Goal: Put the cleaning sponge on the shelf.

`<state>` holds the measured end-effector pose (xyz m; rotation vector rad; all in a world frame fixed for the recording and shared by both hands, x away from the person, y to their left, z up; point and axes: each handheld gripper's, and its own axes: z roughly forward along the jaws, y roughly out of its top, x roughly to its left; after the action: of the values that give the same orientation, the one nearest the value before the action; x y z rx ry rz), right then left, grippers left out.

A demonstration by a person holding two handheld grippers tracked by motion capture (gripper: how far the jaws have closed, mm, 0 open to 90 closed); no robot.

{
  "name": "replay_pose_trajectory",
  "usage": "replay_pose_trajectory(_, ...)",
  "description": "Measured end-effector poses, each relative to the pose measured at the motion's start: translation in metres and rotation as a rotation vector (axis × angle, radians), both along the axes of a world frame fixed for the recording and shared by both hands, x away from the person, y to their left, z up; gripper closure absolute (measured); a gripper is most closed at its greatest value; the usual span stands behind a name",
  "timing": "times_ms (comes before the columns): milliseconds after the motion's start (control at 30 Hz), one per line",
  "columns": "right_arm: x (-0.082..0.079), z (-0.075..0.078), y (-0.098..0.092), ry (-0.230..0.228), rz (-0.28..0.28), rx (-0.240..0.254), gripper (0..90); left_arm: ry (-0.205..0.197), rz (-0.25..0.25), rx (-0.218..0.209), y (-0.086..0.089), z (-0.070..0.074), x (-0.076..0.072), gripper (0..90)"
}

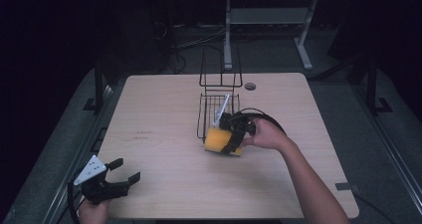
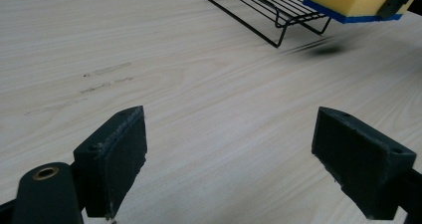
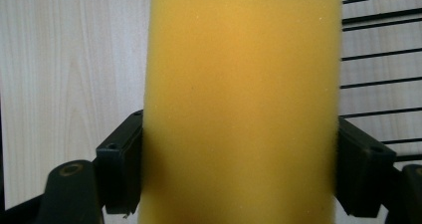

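Down at the near edge, the left gripper (image 1: 121,178) idles over bare table (image 1: 164,184) with its jaws spread wide and nothing between them — well apart from the action. All the interest is with the right gripper (image 1: 230,137), whose jaws are pressed against both sides of a yellow sponge (image 1: 219,140), carried just off the tabletop at the near end of the black wire rack (image 1: 217,110). From the left gripper view the sponge's (image 2: 348,0) blue underside hangs clear above its own shadow, right beside the rack's (image 2: 268,7) lower rail. Now the risks: soft foam squashes, so the grip may be looser than it looks in the right gripper view, where the sponge (image 3: 241,104) bulges between the pads (image 3: 119,169) — a quick swing could let it slide out. A corner could also snag on those thin wires and twist the sponge, or nudge the light rack across the table.
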<state>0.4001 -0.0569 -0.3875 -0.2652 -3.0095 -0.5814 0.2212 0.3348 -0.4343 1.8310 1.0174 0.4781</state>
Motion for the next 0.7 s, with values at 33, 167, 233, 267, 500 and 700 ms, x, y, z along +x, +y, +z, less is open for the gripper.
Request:
replay_pose_trajectory(33, 0.0, 0.0, 0.0, 0.0, 0.0, 0.0, 21.6, 0.0, 0.0, 0.0, 0.0, 0.0, 0.0, 13.4)
replay_pose_trajectory(167, 0.006, -0.001, 0.002, 0.008, -0.004, -0.002, 21.7, -0.002, 0.002, 0.003, 0.001, 0.0, 0.0, 13.4)
replay_pose_trajectory(233, 0.009, 0.0, 0.003, 0.011, -0.007, 0.007, 21.6, 0.002, 0.001, 0.002, 0.001, 0.0, 0.0, 13.4)
replay_pose_trajectory(267, 0.009, 0.0, 0.003, 0.014, -0.01, 0.014, 21.6, 0.004, 0.001, 0.003, 0.001, 0.0, 0.0, 13.4)
replay_pose_trajectory(500, 0.014, -0.001, 0.004, 0.03, -0.016, 0.018, 21.6, 0.002, -0.001, 0.002, 0.002, 0.0, 0.001, 13.4)
replay_pose_trajectory(700, 0.018, -0.001, 0.007, 0.037, -0.017, 0.001, 21.6, 0.001, 0.005, -0.002, 0.002, 0.0, 0.001, 13.4)
